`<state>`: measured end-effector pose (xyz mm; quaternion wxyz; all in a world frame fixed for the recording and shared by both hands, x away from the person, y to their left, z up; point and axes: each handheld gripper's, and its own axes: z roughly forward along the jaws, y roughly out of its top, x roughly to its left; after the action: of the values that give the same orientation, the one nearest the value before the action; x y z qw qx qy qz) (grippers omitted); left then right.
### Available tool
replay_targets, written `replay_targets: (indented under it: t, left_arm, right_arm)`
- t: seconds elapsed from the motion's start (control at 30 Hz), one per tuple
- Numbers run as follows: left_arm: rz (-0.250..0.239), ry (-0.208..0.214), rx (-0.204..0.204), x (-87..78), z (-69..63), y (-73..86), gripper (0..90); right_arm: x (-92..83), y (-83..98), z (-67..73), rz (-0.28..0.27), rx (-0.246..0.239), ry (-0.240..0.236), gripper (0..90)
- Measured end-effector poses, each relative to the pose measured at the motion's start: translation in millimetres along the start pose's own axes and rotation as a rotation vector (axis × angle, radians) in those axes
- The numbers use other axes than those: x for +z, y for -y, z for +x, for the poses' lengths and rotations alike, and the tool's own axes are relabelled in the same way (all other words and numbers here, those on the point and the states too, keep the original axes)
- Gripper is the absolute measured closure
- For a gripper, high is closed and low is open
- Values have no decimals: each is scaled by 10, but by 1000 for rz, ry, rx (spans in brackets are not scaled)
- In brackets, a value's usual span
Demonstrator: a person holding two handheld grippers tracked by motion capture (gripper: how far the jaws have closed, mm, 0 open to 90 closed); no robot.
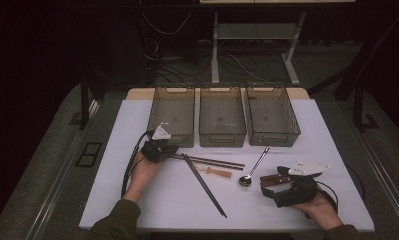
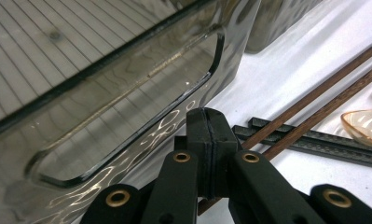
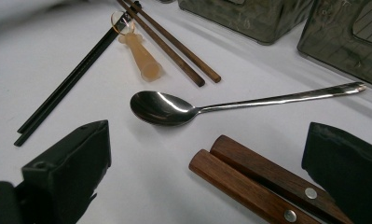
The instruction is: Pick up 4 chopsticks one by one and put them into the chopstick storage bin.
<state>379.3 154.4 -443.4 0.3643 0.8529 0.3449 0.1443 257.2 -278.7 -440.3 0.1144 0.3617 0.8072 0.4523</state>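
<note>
My left gripper (image 1: 173, 150) (image 2: 207, 127) is shut, its pads pressed flat together with nothing seen between them. It hovers at the left ends of two brown chopsticks (image 1: 209, 161) (image 2: 314, 100), which run beneath its tips, just in front of the left grey bin (image 1: 171, 117) (image 2: 104, 88). My right gripper (image 1: 273, 184) (image 3: 207, 172) is open at the right front. Two wooden-handled utensils (image 1: 276, 178) (image 3: 253, 184) lie between its jaws, which do not touch them. A metal spoon (image 1: 253, 169) (image 3: 174, 108) lies just beyond.
Black chopsticks (image 1: 204, 185) (image 3: 62, 91) cross the table's middle diagonally. A small amber spoon (image 1: 218, 173) (image 3: 139, 53) lies beside them. The middle bin (image 1: 222, 117) and the right bin (image 1: 272, 116) stand along the back of the white tabletop (image 1: 162, 200).
</note>
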Motion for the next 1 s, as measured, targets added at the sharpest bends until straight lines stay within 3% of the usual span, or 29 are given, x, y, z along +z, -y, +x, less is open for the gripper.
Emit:
replay_targets:
  t: [0.6,0.67,1.0]
  left_arm:
    - [49,16,-10,-27,26,50,887]
    - [58,20,8,-35,34,51,886]
    - [73,32,14,-81,4,79,887]
  right_arm:
    - [-11,0,2,-4,1,1,15]
    - [-11,0,1,-4,1,1,15]
    - [-19,0,3,-5,6,1,15]
